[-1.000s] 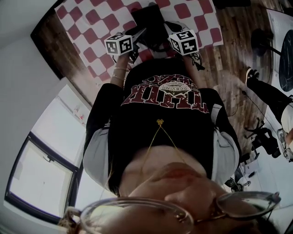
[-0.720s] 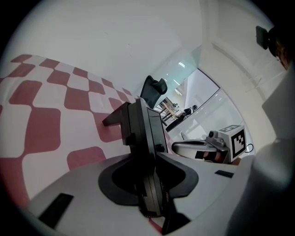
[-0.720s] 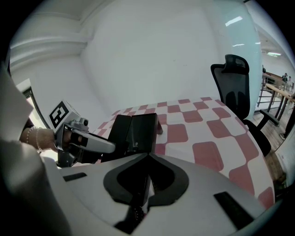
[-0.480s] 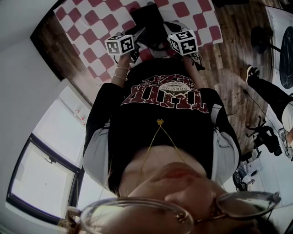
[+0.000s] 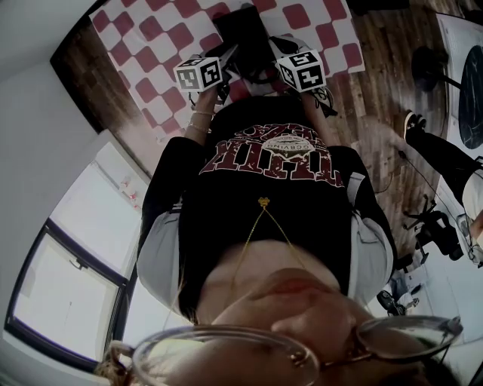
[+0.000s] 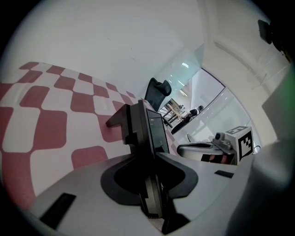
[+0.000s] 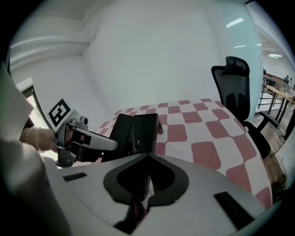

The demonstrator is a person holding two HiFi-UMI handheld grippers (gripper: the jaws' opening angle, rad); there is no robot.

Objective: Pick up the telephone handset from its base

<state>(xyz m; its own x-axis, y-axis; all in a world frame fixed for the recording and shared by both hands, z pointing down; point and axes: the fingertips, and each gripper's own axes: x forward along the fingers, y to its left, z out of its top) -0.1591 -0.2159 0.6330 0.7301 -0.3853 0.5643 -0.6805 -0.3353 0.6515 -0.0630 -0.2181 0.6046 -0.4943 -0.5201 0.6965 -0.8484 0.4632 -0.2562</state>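
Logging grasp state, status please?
Left gripper jaws shut on telephone edge. Right gripper jaws closed on it too. Telephone over checkered cloth, handset not distinguishable. No obstruction seen.

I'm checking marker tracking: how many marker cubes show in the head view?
2. One marker cube rides the left gripper, the other rides the right gripper. The black telephone sits between them, on the checkered tablecloth. None seems hidden.

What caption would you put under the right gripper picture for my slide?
Right gripper facing a black telephone on a red-checked cloth, left gripper at its side.
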